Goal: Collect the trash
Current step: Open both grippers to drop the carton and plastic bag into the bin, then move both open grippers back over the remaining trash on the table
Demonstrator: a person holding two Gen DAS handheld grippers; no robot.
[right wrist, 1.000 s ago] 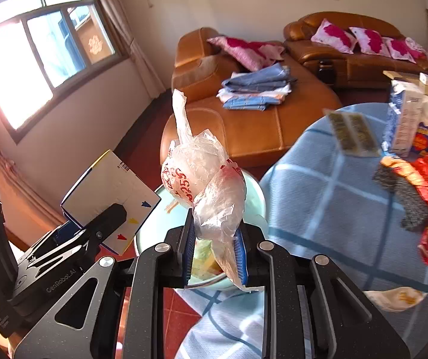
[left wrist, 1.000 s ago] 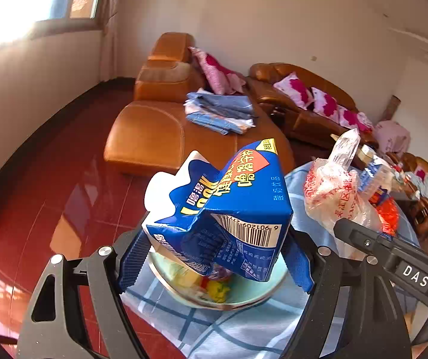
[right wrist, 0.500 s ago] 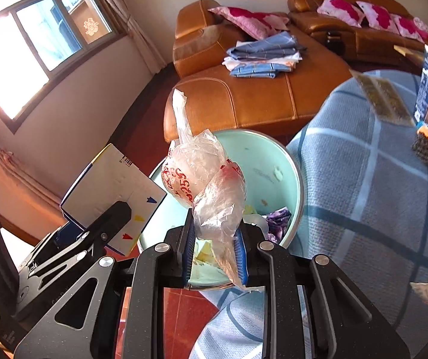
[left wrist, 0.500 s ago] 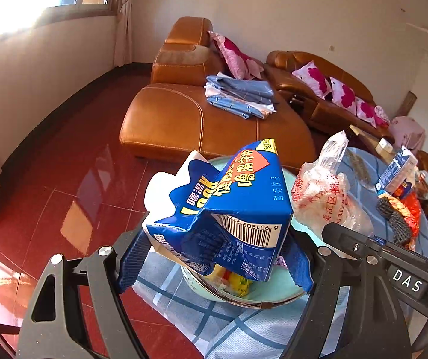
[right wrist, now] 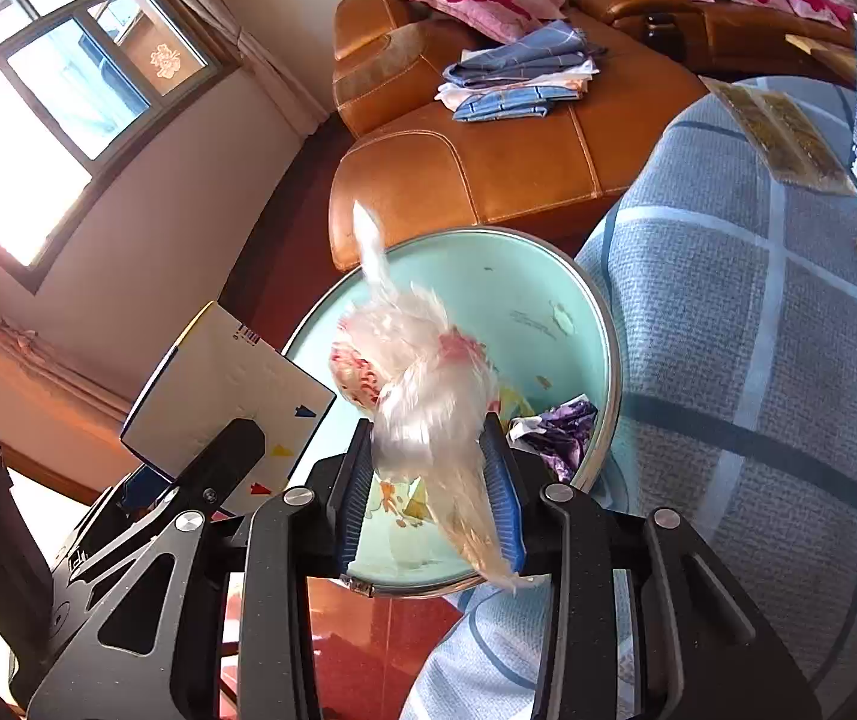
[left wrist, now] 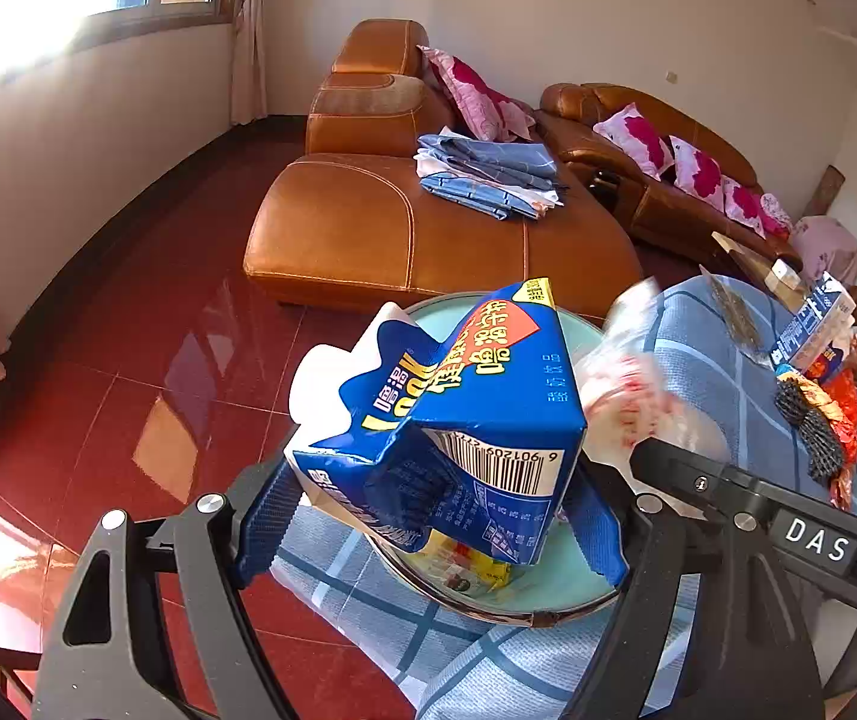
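The left gripper (left wrist: 428, 516) is pinching a crumpled blue-and-white drink carton (left wrist: 446, 414) between its blue-padded fingers (left wrist: 263, 519), holding it above the mouth of a round pale-green trash bin with a metal rim (left wrist: 548, 594). Yellow wrappers (left wrist: 464, 558) are lying inside the bin beneath the carton.

The right gripper (right wrist: 428, 480) is sitting with its blue pads on either side of a crumpled clear plastic bag with red print (right wrist: 422, 384); the bag is motion-blurred, so I cannot tell whether the pads are pressing it or standing apart from it. The bag is hanging over the open bin (right wrist: 488, 276), where a purple wrapper (right wrist: 560, 429) is resting against the inner wall. In the right wrist view the carton's white underside (right wrist: 224, 390) is showing just left of the bag.

The bin is standing beside a table covered with a blue checked cloth (right wrist: 758, 312). Farther along the table, a blue-and-white carton (left wrist: 812, 330) and red-and-orange wrappers (left wrist: 836, 402) are lying. Beyond the bin, an orange-brown leather sofa (left wrist: 368, 228) is carrying folded blue clothes (left wrist: 488, 174) on a glossy red tile floor (left wrist: 128, 348).
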